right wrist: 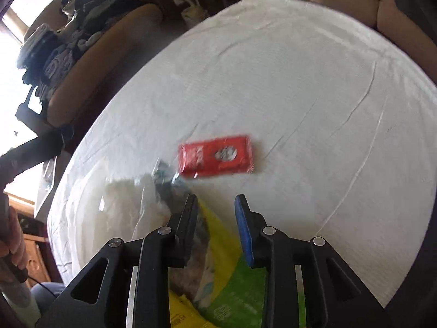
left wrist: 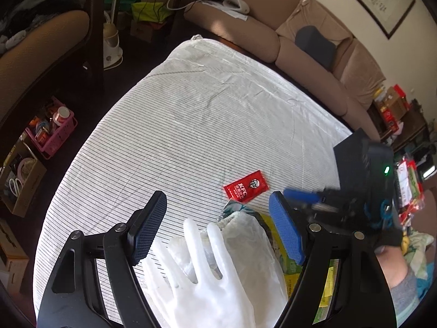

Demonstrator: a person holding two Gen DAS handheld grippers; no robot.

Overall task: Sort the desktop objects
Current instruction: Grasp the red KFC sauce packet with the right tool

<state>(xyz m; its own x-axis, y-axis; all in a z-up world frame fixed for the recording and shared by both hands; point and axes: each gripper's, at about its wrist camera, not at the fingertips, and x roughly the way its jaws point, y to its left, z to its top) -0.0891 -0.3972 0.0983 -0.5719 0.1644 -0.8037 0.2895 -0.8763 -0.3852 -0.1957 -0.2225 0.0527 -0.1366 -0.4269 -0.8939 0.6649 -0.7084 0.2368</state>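
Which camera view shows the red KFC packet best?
The left wrist view: there the red KFC packet is sharp, its logo readable, flat on the striped cloth. The right wrist view shows the whole packet, but blurred.

We record the sauce packet [left wrist: 245,188] lying flat on the tabletop [left wrist: 191,114], near its front edge. Just in front of it lies a clear bag [left wrist: 245,235], with a glove [left wrist: 202,281] in front of the bag and overlapping it. A printed pouch [right wrist: 226,281] lies right of the bag, partly under it. Beyond the tabletop's far edge stands a sofa [left wrist: 314,46].
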